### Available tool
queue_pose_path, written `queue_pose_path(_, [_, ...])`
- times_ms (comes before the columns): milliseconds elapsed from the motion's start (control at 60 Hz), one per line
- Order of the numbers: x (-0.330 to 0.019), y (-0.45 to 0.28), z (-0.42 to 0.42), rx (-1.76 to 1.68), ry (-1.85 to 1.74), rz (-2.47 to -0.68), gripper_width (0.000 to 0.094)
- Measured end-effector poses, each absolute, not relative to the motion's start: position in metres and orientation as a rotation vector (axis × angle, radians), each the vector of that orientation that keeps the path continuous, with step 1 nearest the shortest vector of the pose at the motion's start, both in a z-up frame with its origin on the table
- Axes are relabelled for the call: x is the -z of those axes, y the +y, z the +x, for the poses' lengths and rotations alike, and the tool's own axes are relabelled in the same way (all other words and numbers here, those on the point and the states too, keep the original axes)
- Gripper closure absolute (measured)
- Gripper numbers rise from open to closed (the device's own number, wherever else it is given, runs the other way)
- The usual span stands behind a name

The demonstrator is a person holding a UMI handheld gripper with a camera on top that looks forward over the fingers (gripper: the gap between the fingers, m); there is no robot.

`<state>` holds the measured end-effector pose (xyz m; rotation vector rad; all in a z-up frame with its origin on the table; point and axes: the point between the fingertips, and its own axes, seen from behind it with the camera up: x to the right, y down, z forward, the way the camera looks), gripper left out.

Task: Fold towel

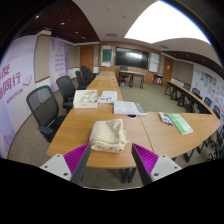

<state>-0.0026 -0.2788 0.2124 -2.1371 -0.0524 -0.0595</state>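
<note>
Hand-held gripper (110, 160) fingers apart, towel (109, 135) on table (75, 130) just ahead, untouched.

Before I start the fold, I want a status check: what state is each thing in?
towel: bunched in a loose heap on the table, unfolded
hand-held gripper: open, holding nothing, towel just ahead of its fingers
second cloth: crumpled, farther along the table
office chair: unoccupied

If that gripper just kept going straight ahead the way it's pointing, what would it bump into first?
Probably the crumpled beige towel on the wooden table, lying just ahead of the open gripper, roughly centred between its fingers. Depth is hard to judge.
</note>
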Motion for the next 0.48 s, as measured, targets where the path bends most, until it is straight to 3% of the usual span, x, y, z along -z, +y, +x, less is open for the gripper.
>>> queue_pose_path(183, [-0.241,-0.361,-0.017,0.064,-0.073,-2.136,0.008])
queue_pose_path(483, [-0.268,-0.409,-0.018,0.067,-0.088,-2.103,0.0084])
